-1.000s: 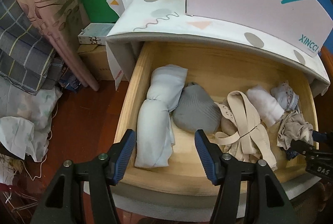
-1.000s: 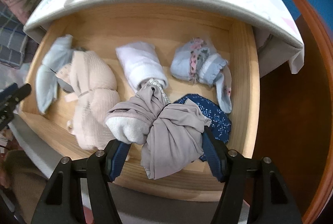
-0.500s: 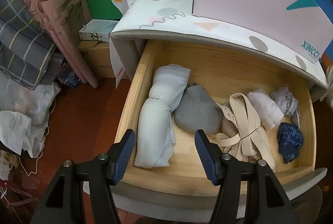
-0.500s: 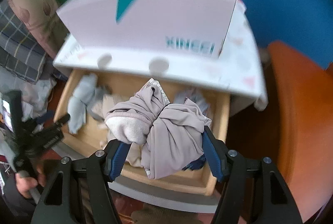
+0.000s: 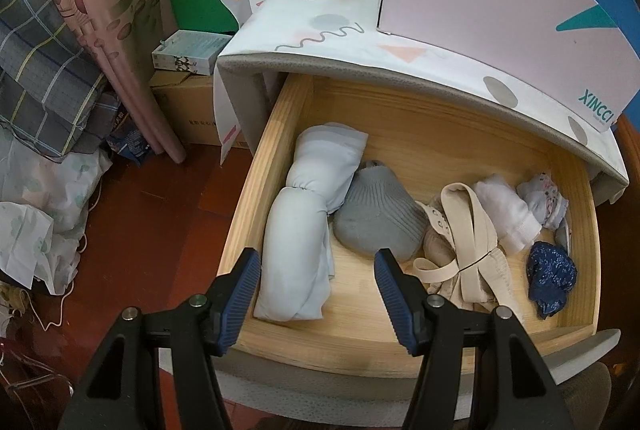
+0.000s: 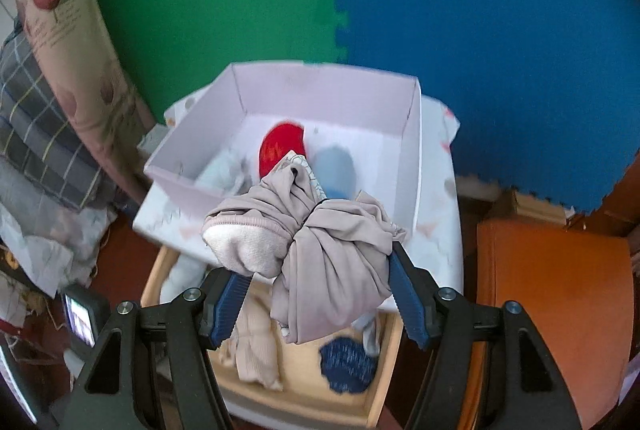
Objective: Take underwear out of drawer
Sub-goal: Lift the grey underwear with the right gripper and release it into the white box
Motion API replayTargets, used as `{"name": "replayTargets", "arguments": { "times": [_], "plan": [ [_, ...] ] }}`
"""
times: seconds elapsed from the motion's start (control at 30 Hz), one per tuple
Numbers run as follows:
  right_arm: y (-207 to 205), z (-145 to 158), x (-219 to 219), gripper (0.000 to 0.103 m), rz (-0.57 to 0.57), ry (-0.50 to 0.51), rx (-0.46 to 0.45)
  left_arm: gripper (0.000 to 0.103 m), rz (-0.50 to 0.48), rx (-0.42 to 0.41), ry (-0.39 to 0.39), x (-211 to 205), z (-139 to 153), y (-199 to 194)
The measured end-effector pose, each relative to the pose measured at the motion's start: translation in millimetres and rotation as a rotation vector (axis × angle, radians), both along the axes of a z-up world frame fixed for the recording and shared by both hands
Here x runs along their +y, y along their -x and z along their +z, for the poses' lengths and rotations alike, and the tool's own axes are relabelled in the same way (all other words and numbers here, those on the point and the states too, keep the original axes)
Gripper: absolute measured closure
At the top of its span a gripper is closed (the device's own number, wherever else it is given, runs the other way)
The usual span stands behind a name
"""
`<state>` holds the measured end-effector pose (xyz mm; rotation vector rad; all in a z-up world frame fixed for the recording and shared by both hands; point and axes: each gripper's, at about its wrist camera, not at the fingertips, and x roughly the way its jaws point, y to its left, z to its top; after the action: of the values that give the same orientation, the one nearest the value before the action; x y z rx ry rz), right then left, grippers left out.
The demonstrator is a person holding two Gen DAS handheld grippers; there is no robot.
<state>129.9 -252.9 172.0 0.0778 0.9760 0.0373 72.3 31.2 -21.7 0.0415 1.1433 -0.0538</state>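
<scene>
Right tool [image 6: 316, 294] pinches knotted beige underwear bundle [image 6: 308, 250], held above drawer [image 6: 384, 386], white box [image 6: 412, 166] just beyond. Left tool [image 5: 316, 294] spread, empty, over drawer's front edge; pale-blue roll [image 5: 308, 230] directly ahead, long axis running away from tool.

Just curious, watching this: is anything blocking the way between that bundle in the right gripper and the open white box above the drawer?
Nothing visible does. The right gripper holds the beige bundle clear above the drawer, in front of the white box, whose top is open.
</scene>
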Motion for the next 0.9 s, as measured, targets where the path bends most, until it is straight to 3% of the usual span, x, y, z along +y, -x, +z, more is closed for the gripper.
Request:
{"name": "replayTargets", "arguments": {
  "times": [0.23, 0.37, 0.67, 0.9],
  "plan": [
    [-58.0, -10.4, -1.9, 0.04, -0.036, 0.027, 0.036, 0.042, -0.002, 0.004, 0.004, 0.2, -2.4, -0.9],
    [-87.3, -34.0, -4.6, 0.039, -0.05, 0.034, 0.095, 0.042, 0.002, 0.005, 0.01, 0.9, -2.6, -1.1],
    [-105.9, -76.6, -4.7, 0.037, -0.068, 0.026, 0.16, 0.042, 0.007, 0.002, 0.01, 2.0, -2.4, -0.7],
    [-107.3, -80.8, -7.7, 0.032, -0.077, -0.013, 0.172, 0.042, 0.005, 0.006, 0.012, 1.8, -2.4, -0.6]
  ]
}}
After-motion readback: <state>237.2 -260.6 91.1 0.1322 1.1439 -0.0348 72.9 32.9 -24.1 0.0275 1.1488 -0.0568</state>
